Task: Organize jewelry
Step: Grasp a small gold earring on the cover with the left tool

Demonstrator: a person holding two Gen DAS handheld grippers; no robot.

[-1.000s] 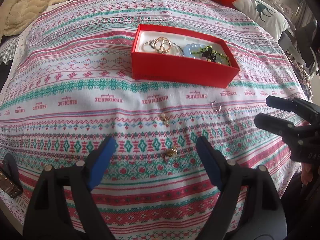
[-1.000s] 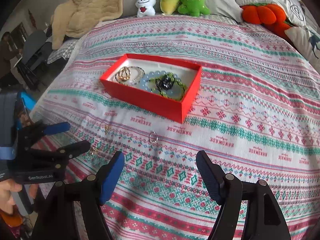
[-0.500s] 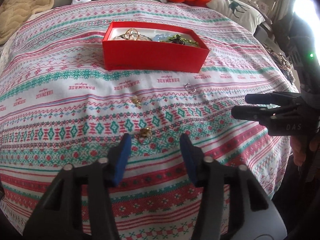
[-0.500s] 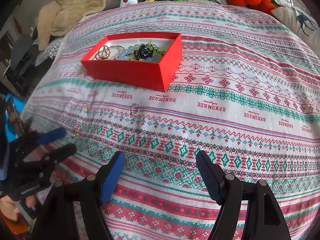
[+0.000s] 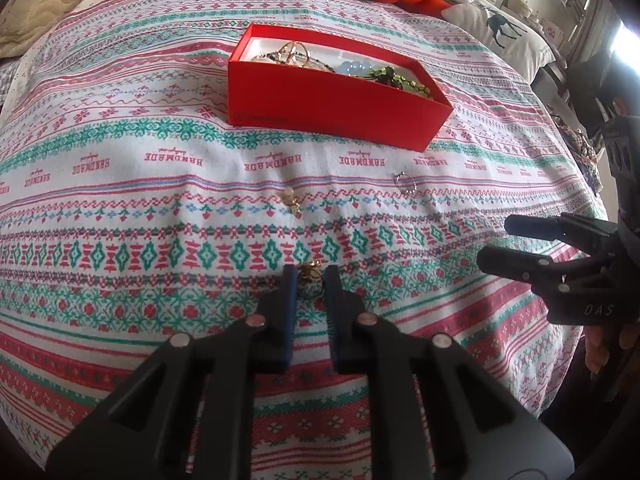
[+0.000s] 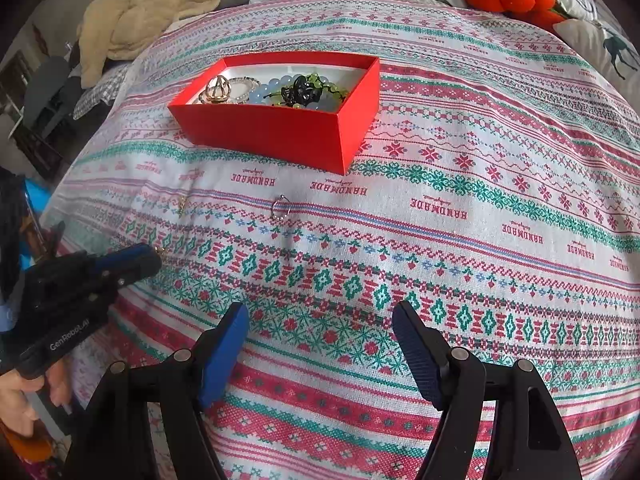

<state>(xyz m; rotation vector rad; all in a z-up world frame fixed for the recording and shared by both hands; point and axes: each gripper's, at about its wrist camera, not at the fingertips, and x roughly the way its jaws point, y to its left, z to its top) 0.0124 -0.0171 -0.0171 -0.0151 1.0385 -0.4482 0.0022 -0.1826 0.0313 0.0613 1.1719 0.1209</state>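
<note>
two low wrist views over the bedspread point(image 5: 160, 200), both facing the red box point(image 6: 280, 132)

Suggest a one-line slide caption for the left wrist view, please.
Left gripper closed around a small gold piece on the patterned bedspread, red jewelry box beyond.

Soft daylight, fairly bright, no harsh shadows on the bedspread point(image 5: 120, 184). Blown-out white glare at the far right edge of the left wrist view, prob. a window point(image 5: 628, 46). Strong fisheye bend in both views: stripes curve, corners go black. Centre sharp, "HANDMADE" print readable; edges smear a bit. Red box point(image 6: 280, 136) throws only a faint shadow w/ pink tint beside it.
</note>
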